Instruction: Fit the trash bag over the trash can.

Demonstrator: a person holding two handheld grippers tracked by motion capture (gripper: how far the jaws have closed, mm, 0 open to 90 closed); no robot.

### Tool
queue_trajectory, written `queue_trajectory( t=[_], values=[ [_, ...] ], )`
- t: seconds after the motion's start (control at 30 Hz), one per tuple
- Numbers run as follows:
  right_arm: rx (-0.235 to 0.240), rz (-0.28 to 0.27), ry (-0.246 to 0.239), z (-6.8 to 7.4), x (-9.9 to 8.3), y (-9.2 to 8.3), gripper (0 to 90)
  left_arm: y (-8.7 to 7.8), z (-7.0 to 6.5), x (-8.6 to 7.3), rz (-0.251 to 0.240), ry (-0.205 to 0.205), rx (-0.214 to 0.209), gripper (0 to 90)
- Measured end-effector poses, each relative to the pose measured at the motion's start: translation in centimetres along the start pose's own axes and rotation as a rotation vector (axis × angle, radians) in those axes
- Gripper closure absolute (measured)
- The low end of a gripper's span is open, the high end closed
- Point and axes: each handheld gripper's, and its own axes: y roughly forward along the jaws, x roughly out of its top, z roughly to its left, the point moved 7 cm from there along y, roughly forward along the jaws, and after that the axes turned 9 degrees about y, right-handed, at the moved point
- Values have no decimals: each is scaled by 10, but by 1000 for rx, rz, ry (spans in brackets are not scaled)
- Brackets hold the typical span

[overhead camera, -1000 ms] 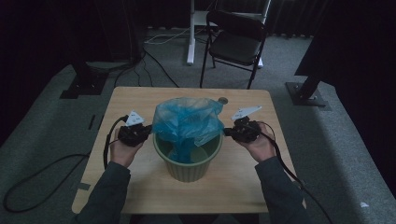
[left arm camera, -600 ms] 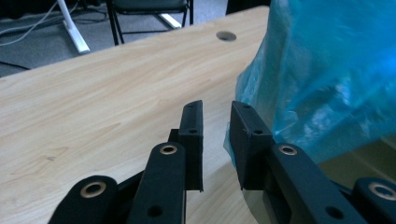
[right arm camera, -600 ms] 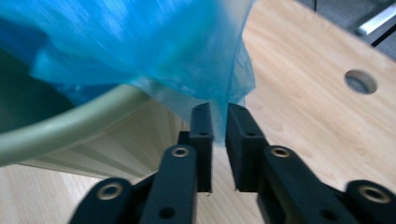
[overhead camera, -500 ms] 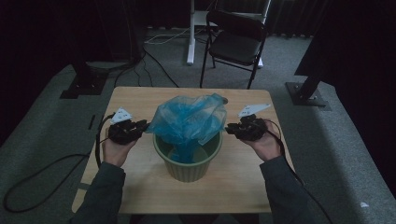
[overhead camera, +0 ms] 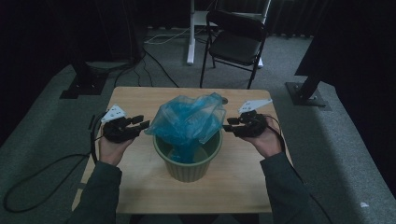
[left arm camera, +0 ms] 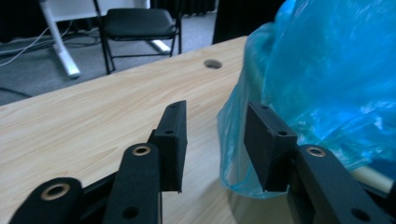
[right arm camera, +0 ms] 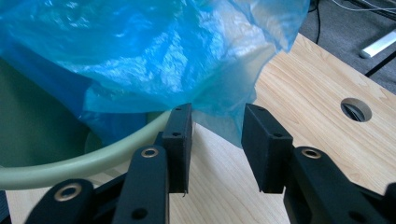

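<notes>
A crinkled, translucent blue plastic bag (overhead camera: 189,122) billows out of the round, pale green bin (overhead camera: 188,161) on the wood-grain bench (overhead camera: 140,100). The left gripper (overhead camera: 140,122) and right gripper (overhead camera: 229,125) flank it, their jaws just opening, released, film edges loose between the flat black pads

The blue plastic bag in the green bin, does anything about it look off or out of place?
Yes. The thin blue plastic bag isn't lining the round pale-green bin: it stands bunched and crumpled above the rim, only its bottom dipping inside. The left gripper and right gripper, jaws just opened, flank it without pinching it.
</notes>
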Motion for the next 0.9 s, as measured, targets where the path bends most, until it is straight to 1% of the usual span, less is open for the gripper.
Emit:
queue_trajectory(
  t=[0.07, 0.13, 0.2, 0.27, 0.4, 0.43, 0.47, 0.57, 0.63, 0.7, 0.73, 0.83, 0.87, 0.9],
  values=[
    [4, -2, -2, 1, 1, -1, 607, -3, -1, 3, -21, -2, -18, 569],
    [5, -1, -5, 1, 3, -1, 601, -6, -2, 6, -48, -13, -52, 556],
    [7, 0, -5, 0, 4, -2, 600, -9, -4, 9, -69, -15, -85, 540],
    [11, -2, -6, 0, 5, -3, 590, -11, -5, 12, -79, -8, -112, 524],
    [19, -7, -3, 0, 8, -2, 563, -10, -10, 16, -78, 17, -158, 490],
    [23, -17, 7, -1, 10, -1, 549, -9, -12, 17, -75, 22, -167, 475],
    [23, -17, 7, -1, 10, -1, 549, -7, -13, 18, -67, 27, -172, 475],
    [27, -23, 27, -4, 12, 0, 532, -2, -16, 20, -52, 39, -181, 471],
    [42, -26, 41, -6, 14, 1, 506, 0, -17, 21, -48, 40, -183, 469],
    [45, -29, 49, -7, 14, 1, 497, 3, -16, 22, -45, 38, -184, 469],
    [66, -36, 66, -9, 16, 2, 480, 4, -16, 22, -40, 37, -184, 468],
    [95, -41, 87, -11, 20, 4, 461, 7, -16, 22, -23, 35, -187, 470],
    [95, -41, 87, -11, 20, 4, 461, 7, -16, 22, -23, 35, -187, 475],
    [126, -27, 95, -13, 21, 9, 463, 9, -16, 22, -13, 32, -192, 496]
  ],
)
